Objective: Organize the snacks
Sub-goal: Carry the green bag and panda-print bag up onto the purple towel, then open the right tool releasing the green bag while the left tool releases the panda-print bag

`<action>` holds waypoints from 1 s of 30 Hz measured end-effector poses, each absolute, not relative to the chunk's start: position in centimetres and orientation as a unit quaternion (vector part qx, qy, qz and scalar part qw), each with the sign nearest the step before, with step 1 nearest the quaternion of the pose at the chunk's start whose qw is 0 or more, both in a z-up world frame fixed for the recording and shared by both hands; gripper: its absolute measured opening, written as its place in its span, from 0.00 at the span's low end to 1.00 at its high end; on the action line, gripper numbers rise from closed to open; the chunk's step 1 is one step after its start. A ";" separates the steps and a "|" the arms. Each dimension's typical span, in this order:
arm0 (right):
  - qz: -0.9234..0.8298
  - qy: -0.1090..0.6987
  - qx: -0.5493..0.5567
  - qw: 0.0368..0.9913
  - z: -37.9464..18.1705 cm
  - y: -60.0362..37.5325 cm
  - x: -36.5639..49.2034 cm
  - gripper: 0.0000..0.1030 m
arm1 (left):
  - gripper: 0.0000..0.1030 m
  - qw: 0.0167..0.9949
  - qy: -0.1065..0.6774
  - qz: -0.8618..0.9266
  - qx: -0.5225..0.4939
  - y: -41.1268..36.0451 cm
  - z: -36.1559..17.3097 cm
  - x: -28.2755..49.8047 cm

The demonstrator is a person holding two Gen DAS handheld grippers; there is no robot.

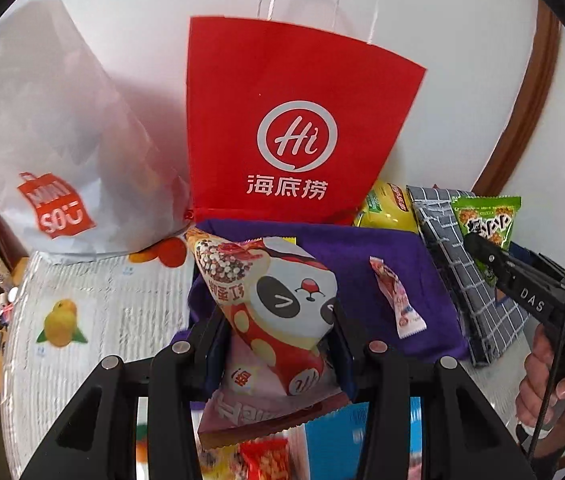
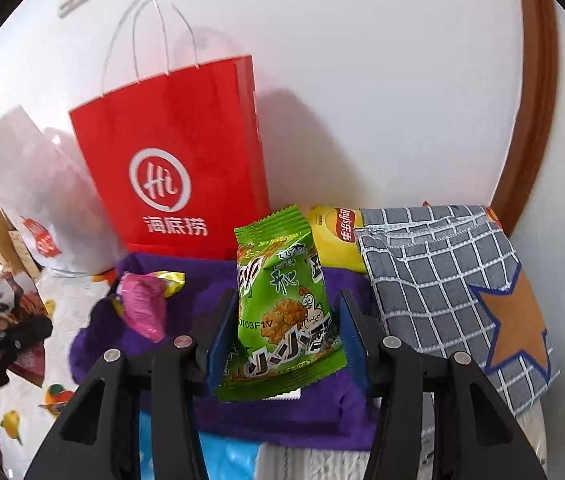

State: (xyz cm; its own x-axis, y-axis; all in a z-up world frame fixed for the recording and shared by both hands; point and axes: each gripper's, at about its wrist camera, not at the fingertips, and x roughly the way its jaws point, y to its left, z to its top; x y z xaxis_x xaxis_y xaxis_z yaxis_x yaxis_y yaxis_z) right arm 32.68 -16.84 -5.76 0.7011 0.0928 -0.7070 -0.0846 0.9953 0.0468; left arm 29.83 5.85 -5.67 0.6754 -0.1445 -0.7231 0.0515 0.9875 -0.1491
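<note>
Left gripper clenched on a panda-print snack packet: white and red wrapper, cartoon panda face, red polka-dot band, pictured chocolate balls at its far end. Packet sits tilted between the pads, lifted clear of the purple cloth. A pink packet hangs just beneath it, close to the jaws; cannot tell whether it is gripped too.

Right gripper clenched on a green snack packet: bright green foil, cartoon chicken, fried pieces pictured, crimped top edge. Held upright between the blue pads, above the purple cloth.

Ahead of both tools, against the wall: one red paper bag with white logo and cord handles, standing upright. Left of it, one white plastic shopping bag. Ahead-right, one yellow chip bag, partly behind the green packet. Right of the right tool, one grey grid-pattern pouch with an orange star, leaning.

On the cloth: one small pink candy wrapper right of the left tool; one magenta packet left of the right tool.

Fruit-print table cover beneath. Person's hand holds the right tool's grip.

Count: two packets gripped, two bags, one pouch.
</note>
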 end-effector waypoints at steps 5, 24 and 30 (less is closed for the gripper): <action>0.047 0.402 0.000 0.915 -7.8 -17.2 34.4 0.47 | 0.41 0.911 0.402 -0.065 -0.067 5.8 -7.7 32.0; 0.031 0.479 -0.005 0.877 -15.8 -17.7 37.8 0.47 | 0.41 0.878 0.470 -0.072 -0.059 6.9 -14.0 35.2; 0.027 0.488 -0.004 0.873 -16.7 -17.9 38.3 0.47 | 0.41 0.875 0.475 -0.070 -0.057 6.8 -14.1 35.5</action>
State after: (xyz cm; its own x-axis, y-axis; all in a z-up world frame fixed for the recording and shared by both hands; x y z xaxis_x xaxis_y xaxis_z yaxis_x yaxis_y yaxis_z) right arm 38.28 -17.86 -16.66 0.5227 0.0430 -0.8514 -0.0503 0.9985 0.0195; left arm 35.54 6.78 -14.05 0.5390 -0.1756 -0.8238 0.0679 0.9839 -0.1653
